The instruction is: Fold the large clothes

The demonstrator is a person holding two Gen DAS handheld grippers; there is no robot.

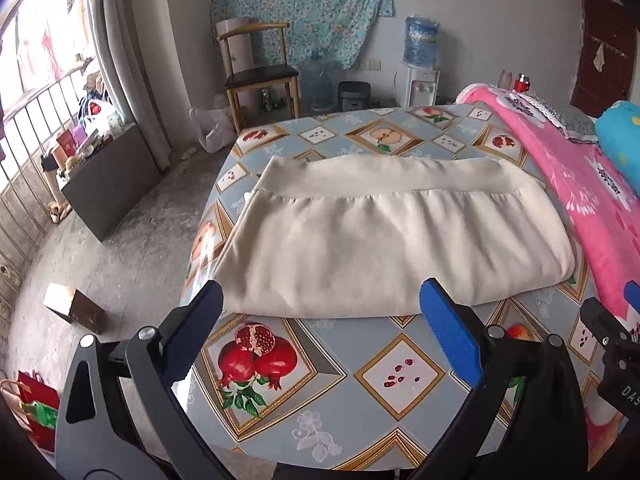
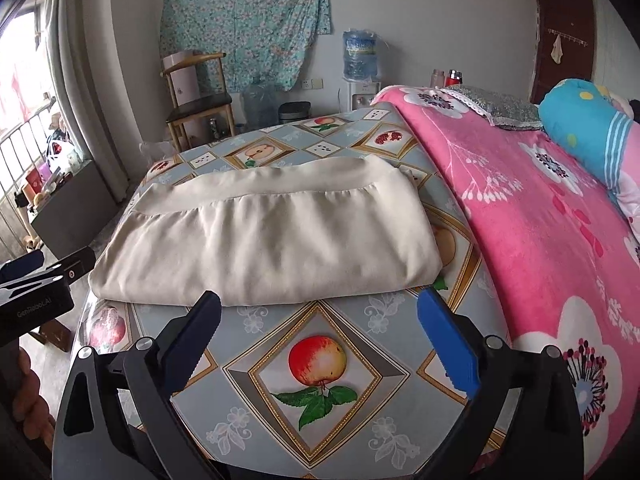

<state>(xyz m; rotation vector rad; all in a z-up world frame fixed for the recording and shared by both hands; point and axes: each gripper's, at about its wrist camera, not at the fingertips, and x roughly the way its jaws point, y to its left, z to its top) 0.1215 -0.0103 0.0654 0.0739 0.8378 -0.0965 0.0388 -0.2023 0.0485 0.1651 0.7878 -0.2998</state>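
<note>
A cream garment (image 1: 384, 236) lies folded flat on the fruit-patterned tablecloth (image 1: 320, 392), its wide band toward the far side. My left gripper (image 1: 322, 300) hovers open just short of the garment's near edge, nothing between its fingers. In the right wrist view the same cream garment (image 2: 264, 240) lies ahead on the tablecloth (image 2: 320, 420). My right gripper (image 2: 320, 304) stands open above the cloth near that fold edge, also empty. The left gripper's body (image 2: 36, 280) shows at the left edge there, and part of the right gripper (image 1: 612, 340) shows at the right edge of the left wrist view.
A pink floral blanket (image 2: 540, 220) covers the bed to the right, with a blue pillow (image 2: 588, 128) on it. Beyond the table stand a wooden chair (image 1: 260, 72), a water dispenser (image 1: 420, 60) and loose water jugs. A cardboard box (image 1: 74, 308) and red bag (image 1: 36, 412) sit on the floor left.
</note>
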